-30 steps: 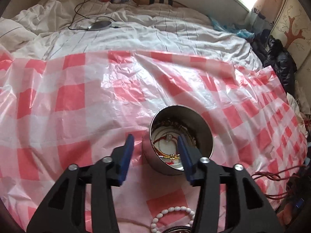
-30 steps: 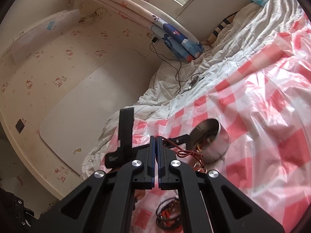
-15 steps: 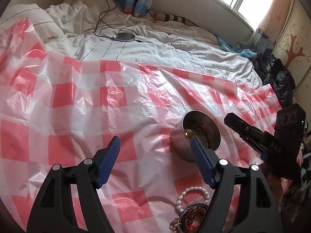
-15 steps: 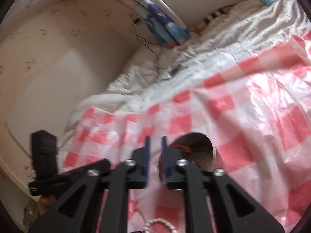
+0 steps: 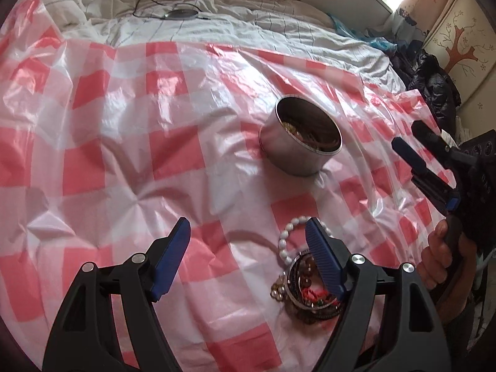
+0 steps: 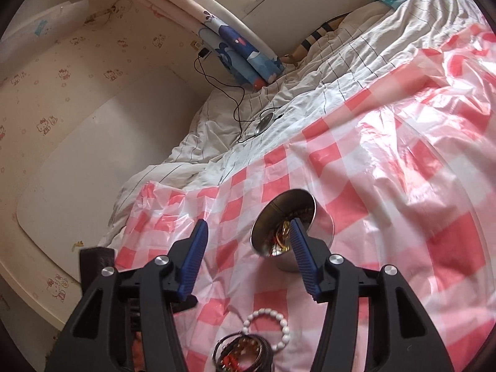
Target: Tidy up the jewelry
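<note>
A round metal tin (image 5: 299, 142) with jewelry inside stands on the red-and-white checked plastic sheet (image 5: 124, 142); it also shows in the right wrist view (image 6: 293, 228). A white bead bracelet (image 5: 286, 235) lies nearer, beside a heap of dark bangles and beads (image 5: 305, 291); the bracelet (image 6: 268, 325) and the heap (image 6: 243, 352) show in the right wrist view too. My left gripper (image 5: 248, 237) is open and empty, above the sheet short of the tin. My right gripper (image 6: 248, 234) is open and empty, just in front of the tin; it shows at the right of the left wrist view (image 5: 412, 152).
White striped bedding (image 5: 248, 28) lies beyond the sheet, with a cable and a round device (image 5: 181, 15) on it. Dark clothes (image 5: 434, 83) are piled at the far right. A wall with a white panel (image 6: 93, 142) stands left of the bed.
My right gripper has opened from shut and let a red string go into the tin. My left gripper has opened wider and drawn back from the tin toward the jewelry heap.
</note>
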### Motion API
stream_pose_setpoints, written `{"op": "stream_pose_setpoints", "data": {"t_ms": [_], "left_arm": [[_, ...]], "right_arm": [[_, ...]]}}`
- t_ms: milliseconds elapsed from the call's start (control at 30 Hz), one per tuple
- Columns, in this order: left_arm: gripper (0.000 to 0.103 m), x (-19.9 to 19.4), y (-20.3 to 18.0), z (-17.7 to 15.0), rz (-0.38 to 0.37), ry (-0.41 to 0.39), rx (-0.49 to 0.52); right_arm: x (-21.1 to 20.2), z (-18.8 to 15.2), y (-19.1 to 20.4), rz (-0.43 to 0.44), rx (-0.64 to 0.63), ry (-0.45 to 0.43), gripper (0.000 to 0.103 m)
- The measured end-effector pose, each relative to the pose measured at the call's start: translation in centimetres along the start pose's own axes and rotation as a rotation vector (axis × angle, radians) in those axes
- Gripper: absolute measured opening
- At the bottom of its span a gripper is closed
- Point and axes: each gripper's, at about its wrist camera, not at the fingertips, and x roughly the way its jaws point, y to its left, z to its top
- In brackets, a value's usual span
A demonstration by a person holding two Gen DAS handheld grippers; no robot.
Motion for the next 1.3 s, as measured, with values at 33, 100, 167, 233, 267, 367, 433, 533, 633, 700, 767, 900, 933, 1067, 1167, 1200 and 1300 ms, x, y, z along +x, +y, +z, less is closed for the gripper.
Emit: {"op": "stream_pose_setpoints", "data": {"t_ms": [33,100,167,233,267,367,433,533,633,700,767,900,933,1067,1167,1200,1300], "left_arm": [[0.073,0.3,-0.1,-0.7,-0.013,0.019,0.005],[0.073,0.8,-0.5,-1.6,-0.011,0.041,0.024],[0.073,1.1,-1.0,-2.2,-0.012,0.053,0.04],[0.073,1.1,-1.2,-2.4,-0.023,0.06,0.031],[0.073,1.1,-1.2,-2.5,-0.035,0.062,0.023],[0.073,1.5,-1.4,-2.7,-0.073,0.077,0.005],[0.073,1.8,-1.5,-2.7,-0.069,0.09,-0.003],[0.073,2.3,-1.2,-2.8,-0.091,0.106,-0.031],[0.073,2.8,-1.1,-2.9,-0.134,0.121,-0.059],[0.072,2.9,-1.3,-2.9,-0.152,0.122,-0.061],[0.066,2.7,-1.6,-2.9,-0.158,0.111,-0.055],[0.038,3.1,-1.9,-2.8,-0.162,0.13,-0.035],[0.032,3.2,-2.0,-2.9,-0.16,0.138,-0.024],[0.019,3.3,-2.6,-3.0,-0.161,0.131,0.011],[0.004,2.7,-2.5,-2.7,-0.171,0.095,0.013],[0.001,2.4,-2.5,-2.5,-0.183,0.083,0.013],[0.0,2.0,-2.6,-2.3,-0.197,0.081,0.025]], "right_arm": [[-0.3,-0.4,0.1,0.004,0.007,0.004,0.054],[-0.8,-1.6,0.3,0.006,0.018,0.014,0.058],[-1.2,-2.7,0.5,0.008,0.026,0.024,0.062],[-1.3,-3.7,0.8,0.013,0.031,0.041,0.064],[-1.1,-4.1,0.9,0.013,0.031,0.051,0.064],[-0.4,-4.8,1.2,0.014,0.026,0.081,0.065],[-0.1,-5.0,1.4,0.01,0.019,0.092,0.065],[0.1,-5.2,1.4,0.014,0.024,0.098,0.068],[0.2,-5.1,1.2,0.028,0.038,0.1,0.069],[0.3,-5.1,0.9,0.042,0.059,0.104,0.07],[0.4,-5.1,0.5,0.058,0.085,0.107,0.07],[0.2,-5.0,-0.1,0.084,0.129,0.105,0.07],[0.2,-4.9,-0.2,0.087,0.134,0.103,0.07],[0.1,-4.9,-0.1,0.091,0.138,0.101,0.07],[0.2,-4.9,-0.1,0.093,0.136,0.102,0.071],[0.2,-4.9,-0.1,0.093,0.136,0.103,0.071],[0.2,-4.9,-0.1,0.093,0.137,0.103,0.071]]}}
